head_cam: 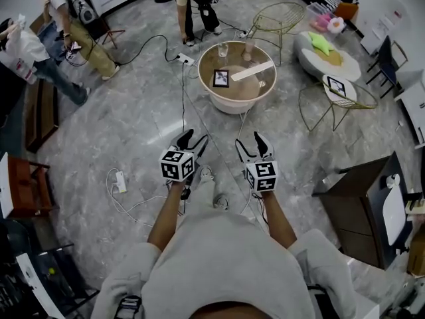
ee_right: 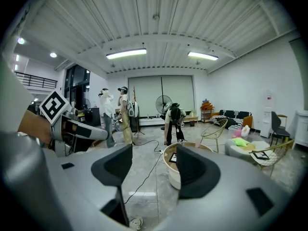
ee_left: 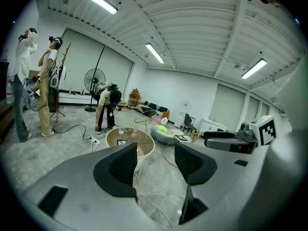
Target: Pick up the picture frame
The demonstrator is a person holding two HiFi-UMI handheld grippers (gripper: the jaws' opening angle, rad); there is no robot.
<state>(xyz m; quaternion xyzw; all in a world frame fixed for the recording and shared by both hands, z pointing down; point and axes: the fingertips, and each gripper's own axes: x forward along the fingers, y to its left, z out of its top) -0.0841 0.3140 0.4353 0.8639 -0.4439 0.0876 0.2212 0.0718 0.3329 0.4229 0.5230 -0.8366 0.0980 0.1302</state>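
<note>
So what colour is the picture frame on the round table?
The picture frame is black; head view shows it best.

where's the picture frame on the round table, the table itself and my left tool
picture frame (head_cam: 221, 78), head view, middle of its dark face
round table (head_cam: 232, 104), head view, its white side wall
left tool (head_cam: 196, 137), head view, midway between its fingertips

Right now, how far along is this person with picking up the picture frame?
Nothing looks done yet. The picture frame sits untouched on the round table. In hand: nothing. The left tool and right tool both show jaws apart and empty, held well short of the table and pointing toward it. Left to do: walk up, reach, close a tool on the frame and lift it.
</note>
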